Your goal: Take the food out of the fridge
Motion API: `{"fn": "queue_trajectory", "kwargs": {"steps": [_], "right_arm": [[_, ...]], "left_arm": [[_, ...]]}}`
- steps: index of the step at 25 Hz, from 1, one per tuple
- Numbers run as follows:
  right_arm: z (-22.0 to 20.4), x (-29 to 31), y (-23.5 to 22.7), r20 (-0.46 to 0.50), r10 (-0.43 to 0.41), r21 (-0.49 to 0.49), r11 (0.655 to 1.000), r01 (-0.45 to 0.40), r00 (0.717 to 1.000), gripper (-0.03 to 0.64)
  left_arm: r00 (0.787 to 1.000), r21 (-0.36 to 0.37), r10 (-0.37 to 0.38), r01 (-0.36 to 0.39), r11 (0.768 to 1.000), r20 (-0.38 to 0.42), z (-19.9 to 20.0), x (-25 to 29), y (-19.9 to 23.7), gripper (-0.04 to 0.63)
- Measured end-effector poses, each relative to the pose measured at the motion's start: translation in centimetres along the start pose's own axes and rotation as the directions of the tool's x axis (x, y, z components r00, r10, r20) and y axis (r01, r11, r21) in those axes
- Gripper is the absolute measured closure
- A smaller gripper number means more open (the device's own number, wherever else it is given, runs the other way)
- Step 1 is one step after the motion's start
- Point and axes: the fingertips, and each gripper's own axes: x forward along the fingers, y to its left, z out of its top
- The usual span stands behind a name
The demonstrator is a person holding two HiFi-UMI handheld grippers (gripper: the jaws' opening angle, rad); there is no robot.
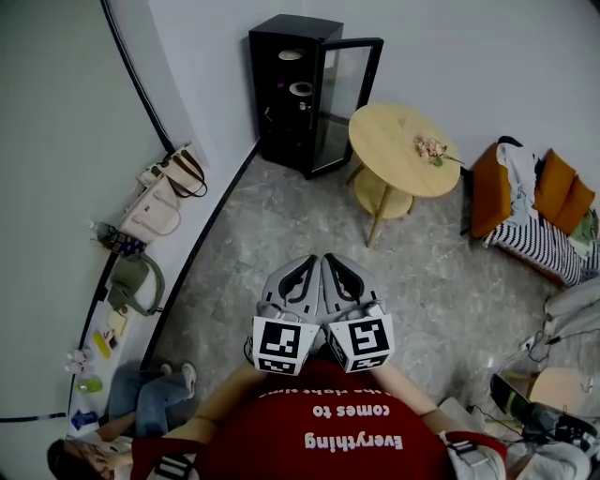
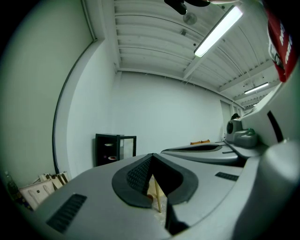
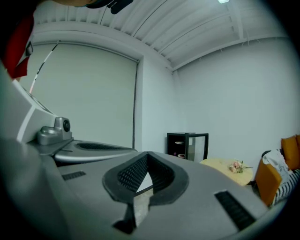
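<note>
- The wearer's red shirt [image 1: 328,436] fills the near edge. Just beyond it the left gripper [image 1: 307,264] and the right gripper [image 1: 334,264] are held level, side by side and touching. The fingers of both are closed, with nothing between them.
- If the fingers are not opened before they reach a shelf, they would likely push a plate deeper in rather than take it.
- At near left a seated person [image 1: 141,398] has their feet out on the floor, and bags [image 1: 159,202] line the left wall. A walk that drifts left could catch them.
- Far, left of centre, the fridge [image 1: 292,28] stands against the wall with its glass door [image 1: 349,89] swung open to the right.
- The food is not yet out. An upper plate [image 1: 291,54] and a lower plate [image 1: 301,89] sit on the dark shelves, well apart from both grippers. What lies on them is too small to tell.
- The plates look shallow and smooth. A one-sided pinch on a rim may tilt a plate and spill the food, or let it slip.
- Right of the door, the round desk [image 1: 394,131] with flowers [image 1: 431,148] stands just beside it. An approach from the right could bump the door or the desk.
- At near right, cables [image 1: 548,345] trail on the floor and could trip someone stepping sideways.
</note>
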Motion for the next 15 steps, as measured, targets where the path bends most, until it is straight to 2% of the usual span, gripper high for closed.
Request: {"fn": "queue_trajectory", "kwargs": {"steps": [5, 8, 15], "right_arm": [[-2.1, 0.4, 2.9, -0.054, 0.021, -0.026, 0.999, -0.023, 0.998, 0.606], [-2.6, 1.6, 4.5, -0.072, 0.053, -0.051, 0.997, -0.056, 0.996, 0.606], [-3.3, 4.9, 4.2, -0.094, 0.075, -0.001, 0.997, -0.076, 0.993, 0.606]], "left_arm": [[0.999, 0.028, 0.012, -0.011, 1.0, -0.032, -2.1, -1.8, 1.8, 0.592], [0.999, -0.001, 0.036, -0.036, 0.999, -0.029, -2.4, -1.9, 3.9, 0.592], [0.995, -0.028, 0.077, -0.079, 0.996, -0.055, -2.8, 0.0, 6.6, 0.592]]}}
